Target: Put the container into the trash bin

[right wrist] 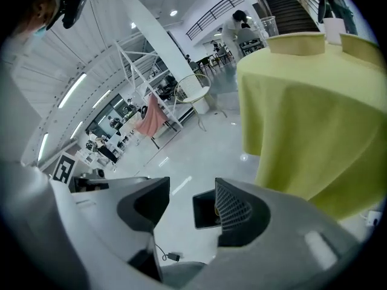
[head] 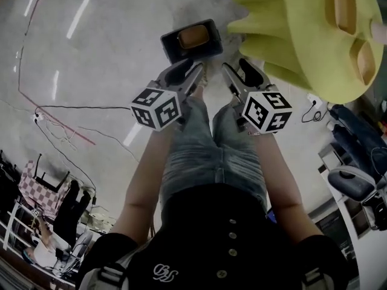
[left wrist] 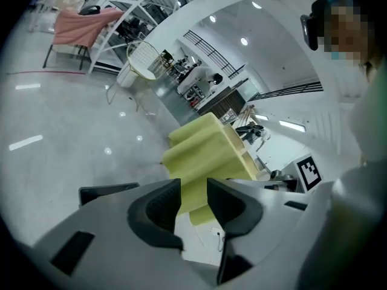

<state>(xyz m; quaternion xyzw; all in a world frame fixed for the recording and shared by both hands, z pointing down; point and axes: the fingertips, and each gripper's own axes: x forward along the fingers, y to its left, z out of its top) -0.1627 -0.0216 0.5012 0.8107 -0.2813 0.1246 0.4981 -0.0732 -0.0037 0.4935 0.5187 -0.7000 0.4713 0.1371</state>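
Observation:
The trash bin [head: 190,40] is a dark rectangular box on the grey floor, with something orange-brown inside. It stands just beyond both grippers. My left gripper [head: 198,76] and right gripper [head: 228,75] are held side by side over the person's jeans, both open and empty. In the right gripper view the bin [right wrist: 204,210] shows between the parted jaws of the right gripper [right wrist: 192,201]. The left gripper [left wrist: 193,201] looks at the yellow cloth. Two tan containers [head: 341,5] sit on the yellow-clothed table [head: 302,35] at the upper right.
The table's yellow cloth [right wrist: 314,125] hangs close on the right of the bin. A red line and black cables [head: 66,116] cross the floor at left. Chairs and racks [head: 54,210] crowd the lower left, and a chair [head: 354,186] stands at right. A wire chair [left wrist: 145,59] stands far off.

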